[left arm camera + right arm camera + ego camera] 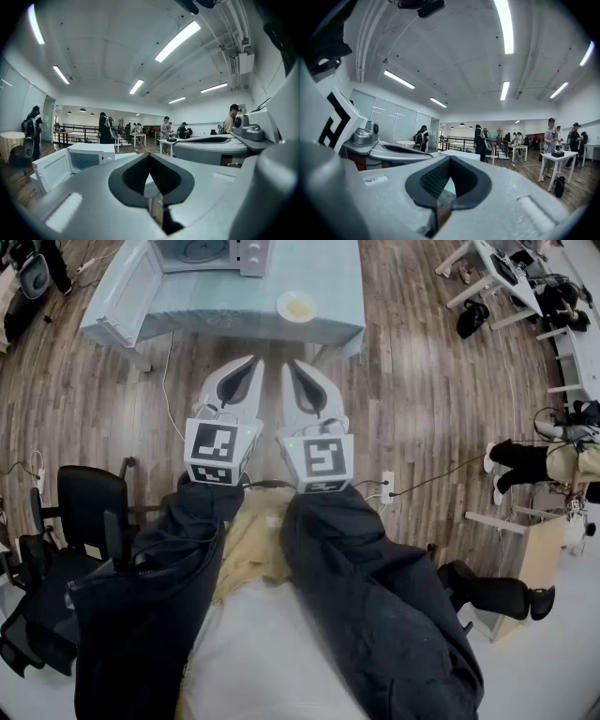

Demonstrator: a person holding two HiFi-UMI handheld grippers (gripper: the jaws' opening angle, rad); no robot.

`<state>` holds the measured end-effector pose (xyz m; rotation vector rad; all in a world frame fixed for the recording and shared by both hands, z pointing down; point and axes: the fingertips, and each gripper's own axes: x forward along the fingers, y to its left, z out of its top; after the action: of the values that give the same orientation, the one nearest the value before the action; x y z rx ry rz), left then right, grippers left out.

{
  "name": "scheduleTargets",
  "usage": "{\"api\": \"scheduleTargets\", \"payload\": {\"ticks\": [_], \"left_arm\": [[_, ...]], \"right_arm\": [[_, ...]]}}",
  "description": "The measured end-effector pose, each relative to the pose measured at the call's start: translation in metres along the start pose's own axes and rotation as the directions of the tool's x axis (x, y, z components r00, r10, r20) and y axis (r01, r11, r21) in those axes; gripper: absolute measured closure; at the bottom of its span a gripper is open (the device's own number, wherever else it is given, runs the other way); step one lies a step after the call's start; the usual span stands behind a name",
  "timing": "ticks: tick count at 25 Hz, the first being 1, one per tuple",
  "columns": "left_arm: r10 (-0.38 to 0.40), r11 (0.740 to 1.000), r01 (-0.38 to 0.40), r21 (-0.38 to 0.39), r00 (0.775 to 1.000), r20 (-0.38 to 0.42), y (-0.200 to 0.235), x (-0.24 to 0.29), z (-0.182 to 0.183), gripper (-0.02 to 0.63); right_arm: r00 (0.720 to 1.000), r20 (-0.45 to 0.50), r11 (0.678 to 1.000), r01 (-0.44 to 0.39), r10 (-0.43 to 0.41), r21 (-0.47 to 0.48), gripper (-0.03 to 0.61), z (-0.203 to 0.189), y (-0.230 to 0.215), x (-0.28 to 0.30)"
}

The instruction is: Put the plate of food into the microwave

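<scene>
The white plate of yellow food (296, 307) lies near the front edge of the blue-clothed table (330, 277). At the table's far left stands the white microwave (208, 253) with its door (122, 289) swung open; the left gripper view shows the microwave (89, 156) too. My left gripper (255, 361) and right gripper (287, 366) are held side by side over the wooden floor, short of the table. Both point toward it. The left gripper (149, 157) is shut and holds nothing, and so is the right gripper (450, 159).
Black office chairs (89, 512) stand at my left. A power strip (387, 486) and cables lie on the floor at the right. White desks (497, 273) and a seated person (544, 460) are at the right. Several people stand farther back (104, 127).
</scene>
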<state>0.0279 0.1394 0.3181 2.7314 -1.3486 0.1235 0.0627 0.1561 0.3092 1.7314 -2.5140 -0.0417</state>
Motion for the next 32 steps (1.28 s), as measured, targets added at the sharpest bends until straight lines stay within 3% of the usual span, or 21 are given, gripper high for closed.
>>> {"api": "scheduleTargets", "payload": {"ticks": [15,25,32], "left_arm": [[0.003,1.0,-0.004,-0.019,0.999,-0.034,0.017,-0.003,-0.015,0.617],[-0.007,0.998,0.002,-0.061,0.997,-0.072,0.038,-0.025,-0.039,0.617],[0.029,0.995,-0.038,-0.094,0.995,-0.1,0.064,-0.047,-0.055,0.617]], "right_arm": [[0.999,-0.048,0.997,0.009,-0.005,0.071,0.585,-0.019,0.005,0.009],[0.992,-0.118,0.998,-0.044,0.049,0.049,0.58,-0.044,0.047,0.015],[0.987,-0.142,0.996,-0.066,0.074,0.056,0.58,-0.055,0.075,0.022]]}}
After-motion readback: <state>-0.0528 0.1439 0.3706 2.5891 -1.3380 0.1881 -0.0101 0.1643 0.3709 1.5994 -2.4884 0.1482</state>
